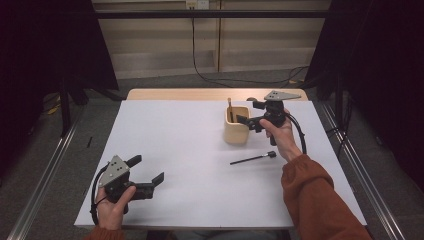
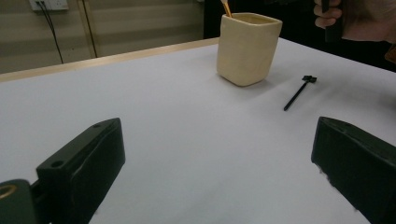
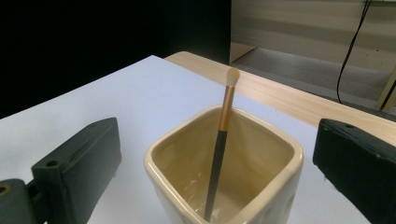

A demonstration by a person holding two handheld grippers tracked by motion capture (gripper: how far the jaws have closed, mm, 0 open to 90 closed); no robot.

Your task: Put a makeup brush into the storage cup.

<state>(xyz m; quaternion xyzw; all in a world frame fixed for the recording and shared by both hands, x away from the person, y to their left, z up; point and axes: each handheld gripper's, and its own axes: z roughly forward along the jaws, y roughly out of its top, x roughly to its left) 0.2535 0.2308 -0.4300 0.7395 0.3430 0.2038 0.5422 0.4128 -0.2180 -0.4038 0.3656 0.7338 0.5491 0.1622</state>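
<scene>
Cream cup (image 3: 224, 186), unmarked, holding brush (image 3: 219, 154).

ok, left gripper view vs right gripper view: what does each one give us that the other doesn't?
Left gripper view alone: the black brush lying on the white table beside the cup, plus the person's right hand behind it. Right gripper view alone: the cup's inside, where the brush stands on the bottom and leans on the rim. Both share the cup, that brush's tip, and open jaws.

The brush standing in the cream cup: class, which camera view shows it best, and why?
The right gripper view: the brush shows close up inside the cream cup, from dark handle to pale tip, leaning on the far wall. The high view shows it small; the left gripper view catches just its gold end above the rim.
</scene>
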